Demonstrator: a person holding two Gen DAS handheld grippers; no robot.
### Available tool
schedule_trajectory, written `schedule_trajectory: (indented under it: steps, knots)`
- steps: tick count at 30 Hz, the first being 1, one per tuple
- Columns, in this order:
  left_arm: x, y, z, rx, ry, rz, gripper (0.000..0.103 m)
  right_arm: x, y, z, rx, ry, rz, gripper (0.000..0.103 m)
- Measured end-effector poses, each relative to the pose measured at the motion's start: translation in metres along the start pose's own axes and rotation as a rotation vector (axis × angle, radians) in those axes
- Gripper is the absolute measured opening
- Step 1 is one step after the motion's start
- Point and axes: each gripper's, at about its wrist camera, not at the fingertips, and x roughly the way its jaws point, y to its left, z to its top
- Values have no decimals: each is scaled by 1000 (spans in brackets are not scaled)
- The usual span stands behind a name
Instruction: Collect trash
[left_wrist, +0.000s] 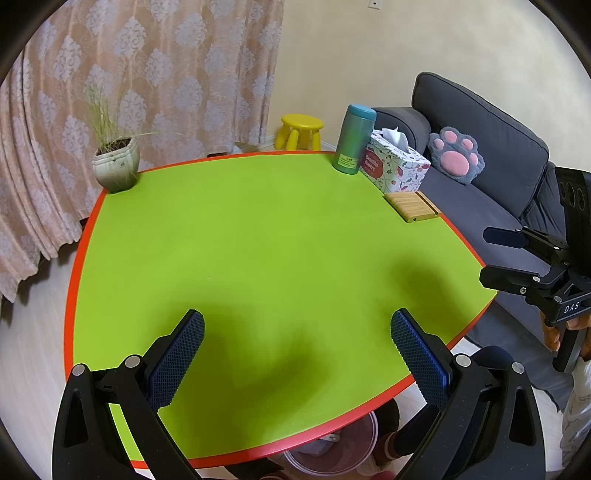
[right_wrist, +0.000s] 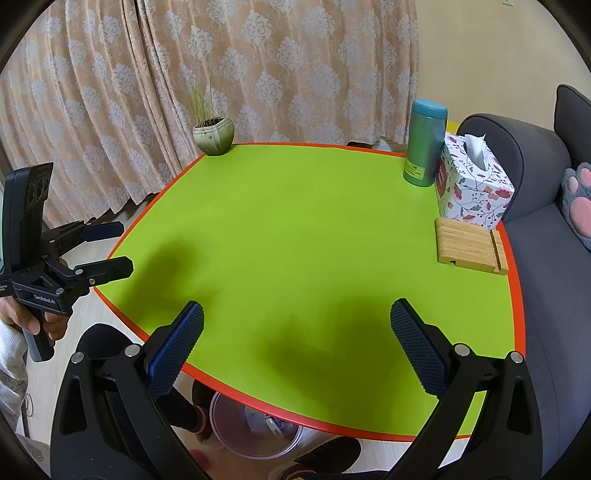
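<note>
Two grippers: both in view, each with nothing between its fingers.
Left wrist view, left gripper: fingers spread wide above the green table.
Left wrist view, right gripper: off the table's right edge, fingers apart.
Left wrist view, far edge: potted plant, teal bottle, tissue box, wooden stand.
Right wrist view, right gripper: fingers spread wide over the near table edge.
Right wrist view, trash: inside the clear bin under the table; what it is I cannot tell.
</note>
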Motion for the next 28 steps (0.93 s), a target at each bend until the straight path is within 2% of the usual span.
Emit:
schedule_trajectory:
  steps: [28]
  knots:
    - [3,-7,-6,17,4,-5,97,3,-2,-5,4,7,2,99]
